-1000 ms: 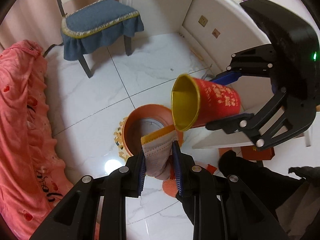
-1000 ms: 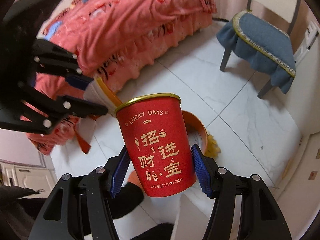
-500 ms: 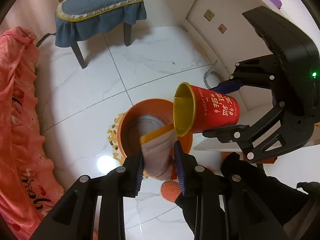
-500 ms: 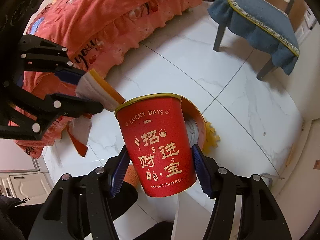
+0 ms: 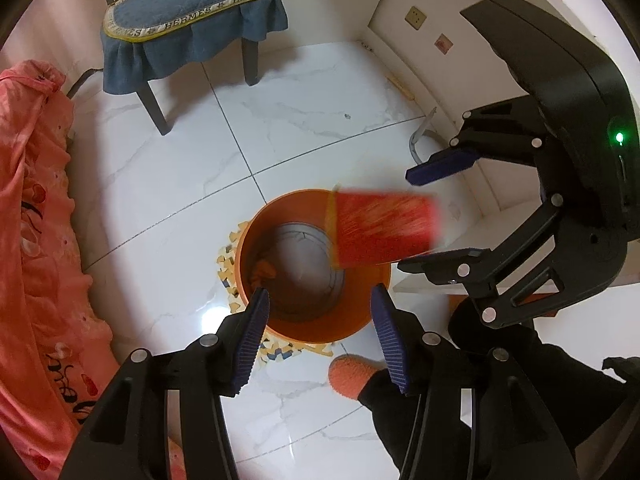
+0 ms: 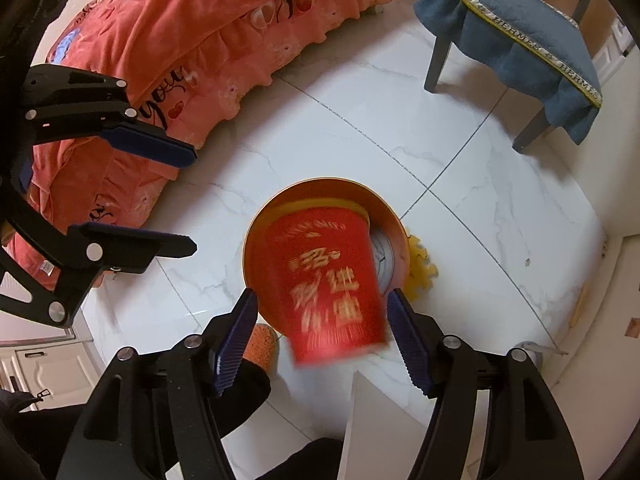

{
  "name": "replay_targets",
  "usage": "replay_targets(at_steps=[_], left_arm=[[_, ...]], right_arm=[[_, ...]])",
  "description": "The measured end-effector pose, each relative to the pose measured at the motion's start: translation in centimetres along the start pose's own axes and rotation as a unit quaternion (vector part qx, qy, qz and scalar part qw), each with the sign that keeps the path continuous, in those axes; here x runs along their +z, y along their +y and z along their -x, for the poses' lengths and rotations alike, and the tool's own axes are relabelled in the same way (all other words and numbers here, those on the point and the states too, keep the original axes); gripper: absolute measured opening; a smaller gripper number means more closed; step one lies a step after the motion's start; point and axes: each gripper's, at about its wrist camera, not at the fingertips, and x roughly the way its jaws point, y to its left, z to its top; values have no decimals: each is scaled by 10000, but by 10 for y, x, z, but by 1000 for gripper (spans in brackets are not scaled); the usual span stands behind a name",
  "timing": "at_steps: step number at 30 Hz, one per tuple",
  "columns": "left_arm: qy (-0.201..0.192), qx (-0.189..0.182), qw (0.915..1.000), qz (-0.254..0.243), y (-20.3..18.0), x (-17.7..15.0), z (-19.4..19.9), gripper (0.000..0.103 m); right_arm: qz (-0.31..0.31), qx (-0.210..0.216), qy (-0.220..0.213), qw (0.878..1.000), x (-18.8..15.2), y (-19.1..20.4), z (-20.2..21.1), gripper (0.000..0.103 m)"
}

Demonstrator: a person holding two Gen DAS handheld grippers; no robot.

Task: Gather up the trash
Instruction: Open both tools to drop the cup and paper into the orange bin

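**Red paper cup dropping toward the orange bin, both grippers open**

You hold both grippers above an orange waste bin [image 5: 312, 322] that stands on a white marble tile floor [image 5: 304, 120]. Your left gripper [image 5: 320, 332] has its jaws spread wide with nothing between them, its blue pads straddling the bin's near rim. That placement suits a drop straight down into the opening.

Your right gripper [image 6: 322, 334] is also spread apart. The red paper cup [image 6: 330, 284], printed with gold Chinese characters, sits between its fingers but looks free of both pads. The cup is motion-blurred in both views, so it appears to be falling. Its gold-lined mouth points into the bin, and its base is nearest your right wrist camera. In the left wrist view, the cup [image 5: 380, 230] overlaps the bin's far right rim, so it may clip the edge on the way in.

Inside the bin, a crumpled orange and pale item [image 5: 264, 270] lies against the left wall; what it is cannot be told from here.

Around the bin, yellow scraps [image 5: 228, 252] are scattered on the floor. A blue-cushioned chair [image 5: 192, 28] stands at the far side. A coral-pink bedspread [image 5: 36, 240] hangs on the left. An orange slipper [image 5: 352, 372] shows near the bin.
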Motion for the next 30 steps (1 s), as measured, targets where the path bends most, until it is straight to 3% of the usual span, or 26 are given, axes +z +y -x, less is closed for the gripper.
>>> replay_targets(at_steps=[8, 12, 16, 30], left_arm=[[26, 81, 10000, -30, -2, 4, 4, 54], [-30, 147, 9999, -61, -9, 5, 19, 54], [-200, 255, 9994, -77, -17, 3, 42, 72], [-560, 693, 9956, -303, -69, 10, 133, 83]], right_arm=[[-60, -5, -35, 10000, -1, -2, 13, 73], [-54, 108, -170, 9998, 0, 1, 40, 73], [1, 170, -318, 9994, -4, 6, 72, 76], [147, 326, -1171, 9925, -45, 24, 209, 83]])
